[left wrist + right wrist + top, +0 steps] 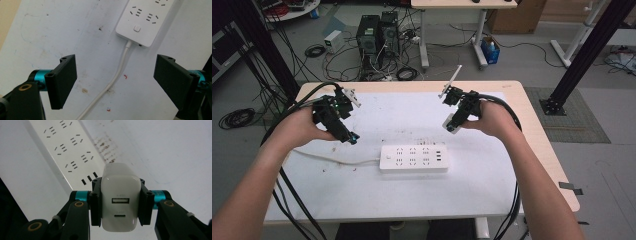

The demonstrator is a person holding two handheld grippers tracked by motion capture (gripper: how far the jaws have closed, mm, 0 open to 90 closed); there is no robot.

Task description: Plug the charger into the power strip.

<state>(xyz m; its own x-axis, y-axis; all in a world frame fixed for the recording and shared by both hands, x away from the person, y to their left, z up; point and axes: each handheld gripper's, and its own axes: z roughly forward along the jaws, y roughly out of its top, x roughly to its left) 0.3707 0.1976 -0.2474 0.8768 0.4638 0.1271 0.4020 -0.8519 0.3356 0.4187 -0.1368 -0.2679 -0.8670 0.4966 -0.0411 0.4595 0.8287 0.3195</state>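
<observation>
Jaws of the right gripper [120,202] are clamping a white charger [119,197], hovering just above the power strip [413,158] lying mid-table; the left gripper [115,80] is hanging spread wide, grasping nothing, over the strip's cord [117,72]

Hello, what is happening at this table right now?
A person holds a two-jaw gripper in each hand above a white mat. The right gripper is shut on a white charger with two ports on its face, and it hangs above the white power strip that lies on the mat. The charger is not yet plugged in. The left gripper is open and holds nothing; it hovers over the strip's white cable, near the end with the button.
</observation>
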